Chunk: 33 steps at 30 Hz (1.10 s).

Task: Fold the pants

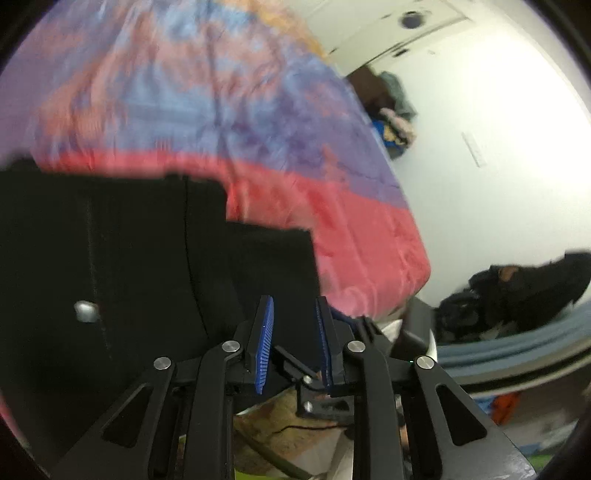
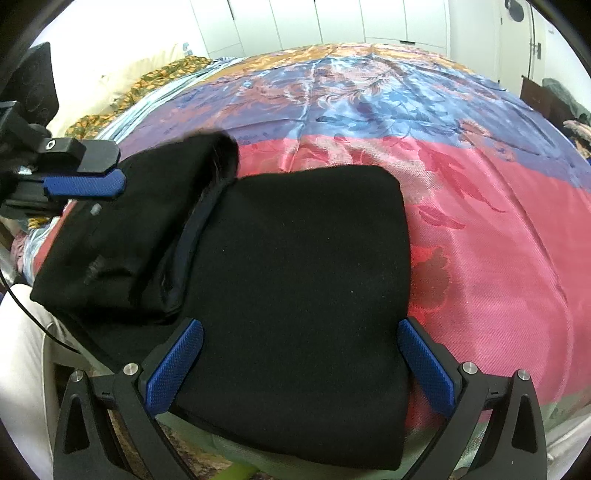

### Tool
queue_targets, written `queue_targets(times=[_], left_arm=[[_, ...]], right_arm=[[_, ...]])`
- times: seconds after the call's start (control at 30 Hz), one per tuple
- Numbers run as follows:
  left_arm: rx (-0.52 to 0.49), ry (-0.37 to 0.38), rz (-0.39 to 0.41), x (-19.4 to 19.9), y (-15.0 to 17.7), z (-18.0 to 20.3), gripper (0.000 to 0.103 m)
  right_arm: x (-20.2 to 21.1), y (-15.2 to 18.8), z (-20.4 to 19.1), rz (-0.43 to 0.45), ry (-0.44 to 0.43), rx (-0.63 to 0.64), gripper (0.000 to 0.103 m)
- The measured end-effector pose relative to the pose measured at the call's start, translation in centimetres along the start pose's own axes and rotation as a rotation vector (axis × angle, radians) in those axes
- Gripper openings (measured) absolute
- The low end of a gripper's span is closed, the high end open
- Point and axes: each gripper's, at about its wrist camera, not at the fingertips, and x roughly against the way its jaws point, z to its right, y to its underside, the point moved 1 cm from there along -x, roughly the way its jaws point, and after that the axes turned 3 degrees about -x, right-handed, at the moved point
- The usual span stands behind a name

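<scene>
On the bed (image 2: 498, 229), near its edge, we see the black pants (image 2: 295, 280) half folded, our right gripper (image 2: 301, 360) spread wide, our left gripper (image 1: 295, 343) parted (nothing pinched), so the loose upper fold risks slumping open.

Black pants (image 2: 295, 280) folded into thick rectangle on bed (image 2: 498, 229), near edge. Bedspread pink under pants, blue-purple floral farther back. Right gripper (image 2: 300, 363) fingers spread wide, blue pads flanking near edge of folded stack (contact unclear). Left gripper (image 2: 83, 182) at far left, over raised, blurred flap of pants; its grip state cannot be read. White wardrobe doors (image 2: 332, 22) behind bed.
</scene>
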Motion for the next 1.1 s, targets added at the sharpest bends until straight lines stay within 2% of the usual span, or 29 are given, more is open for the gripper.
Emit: queue_targets(times=[0.03,0.07,0.1,0.13,0.2,0.27,0.33,0.37,0.4,0.43,0.47,0.5,0.53,0.57,0.63,0.7,0.8,0.87,0.9,0.97,1.1], left_arm=[[-0.03,-0.022,0.042,2.0,-0.2,0.4,0.042],[-0.058,-0.057,0.114,5.3,0.0,0.6,0.061],[-0.073,-0.086,0.174,7.2,-0.1,0.2,0.074],[-0.082,-0.121,0.235,9.0,-0.4,0.0,0.076],[-0.061,-0.216,0.325,12.5,-0.1,-2.8,0.076],[-0.014,-0.369,0.365,13.1,1.3,-5.9,0.073],[0.021,-0.46,0.336,11.6,2.8,-8.6,0.052],[0.048,-0.463,0.288,9.6,3.5,-10.0,0.034],[0.067,-0.443,0.244,7.8,4.1,-10.7,0.024],[0.072,-0.403,0.189,5.5,4.8,-11.1,0.024],[0.031,-0.395,0.15,3.1,5.2,-10.7,0.024],[-0.016,-0.418,0.133,1.7,5.5,-10.1,0.024],[-0.09,-0.463,0.132,0.6,5.6,-9.0,0.024],[-0.121,-0.476,0.137,0.5,5.5,-8.5,0.024],[-0.114,-0.453,0.137,0.7,5.0,-9.0,0.024],[-0.078,-0.407,0.151,1.3,5.1,-9.9,0.026],[-0.078,-0.39,0.162,1.5,5.7,-9.8,0.027],[-0.088,-0.395,0.166,1.6,6.2,-9.4,0.027],[-0.09,-0.395,0.168,1.4,6.4,-9.3,0.027],[-0.085,-0.387,0.171,1.3,6.0,-9.5,0.027],[-0.076,-0.367,0.18,1.5,6.3,-9.9,0.028]], right_arm=[[0.0,0.0,0.1,-0.003,-0.002,0.0,0.103],[0.0,-0.1,0.1,-0.005,-0.002,0.0,0.103],[-0.1,-0.1,0.1,-0.006,-0.001,-0.002,0.103],[-0.2,-0.2,0.1,-0.007,0.001,-0.007,0.103],[-0.3,-0.3,0.0,-0.006,0.006,-0.015,0.103],[-0.3,-0.3,0.0,-0.004,0.007,-0.014,0.103],[-0.2,-0.5,-0.1,-0.01,0.004,-0.009,0.103],[0.0,-0.7,-0.1,-0.015,0.002,-0.002,0.103],[0.4,-1.0,-0.1,-0.017,0.004,0.003,0.103],[1.0,-1.3,-0.1,-0.011,0.004,0.004,0.103],[2.2,-1.8,0.0,0.019,-0.015,-0.013,0.103],[3.3,-2.1,0.0,0.055,-0.053,-0.034,0.103],[4.5,-2.6,0.1,0.098,-0.138,-0.071,0.103],[5.2,-3.2,0.2,0.114,-0.249,-0.113,0.103],[4.8,-4.5,0.4,0.061,-0.441,-0.186,0.103],[2.6,-5.7,0.3,-0.063,-0.605,-0.263,0.103],[-1.7,-6.9,0.0,-0.225,-0.648,-0.313,0.1],[-3.8,-7.4,-0.6,-0.299,-0.659,-0.287,0.088],[-4.7,-7.6,-1.0,-0.337,-0.656,-0.269,0.087],[-5.7,-8.2,-1.3,-0.377,-0.666,-0.253,0.082],[-6.3,-8.4,-1.9,-0.436,-0.728,-0.263,0.081]])
